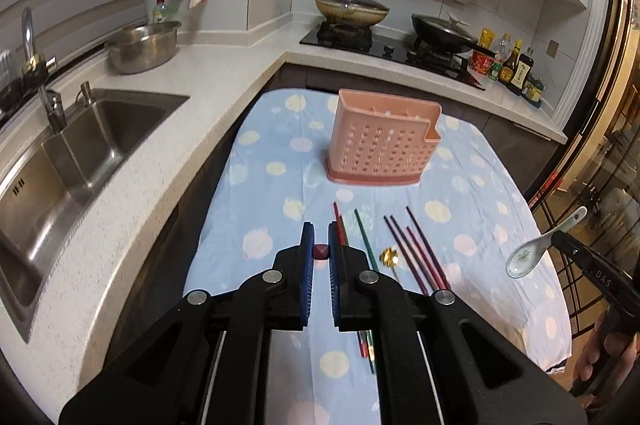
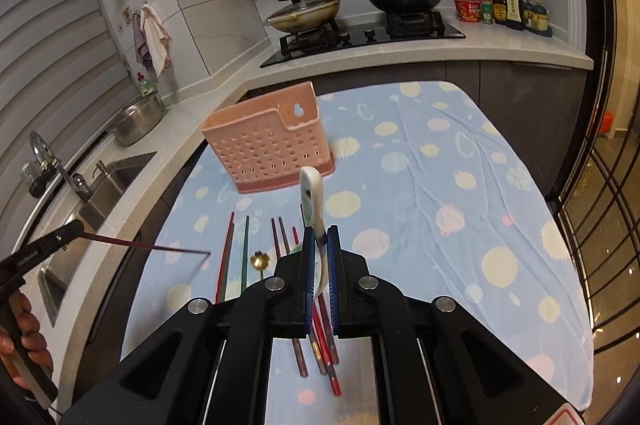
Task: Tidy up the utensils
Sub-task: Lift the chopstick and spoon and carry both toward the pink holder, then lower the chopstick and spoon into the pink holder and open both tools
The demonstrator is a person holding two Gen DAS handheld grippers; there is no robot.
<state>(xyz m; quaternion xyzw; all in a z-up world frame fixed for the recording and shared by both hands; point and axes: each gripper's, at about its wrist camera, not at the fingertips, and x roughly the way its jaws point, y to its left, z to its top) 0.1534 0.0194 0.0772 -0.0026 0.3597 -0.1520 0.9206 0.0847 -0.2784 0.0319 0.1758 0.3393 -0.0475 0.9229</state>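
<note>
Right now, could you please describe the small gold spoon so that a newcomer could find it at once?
Start at the pink perforated holder on the blue dotted cloth; nearer the camera lies a row of chopsticks. The gold spoon lies between the green chopstick and the purple chopsticks, the only shiny metal piece, with a flower-shaped bowl.

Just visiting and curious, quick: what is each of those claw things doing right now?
Left gripper: closed on a dark red chopstick, held in the air.
Right gripper: closed on a white ceramic spoon, lifted off the table.
</note>
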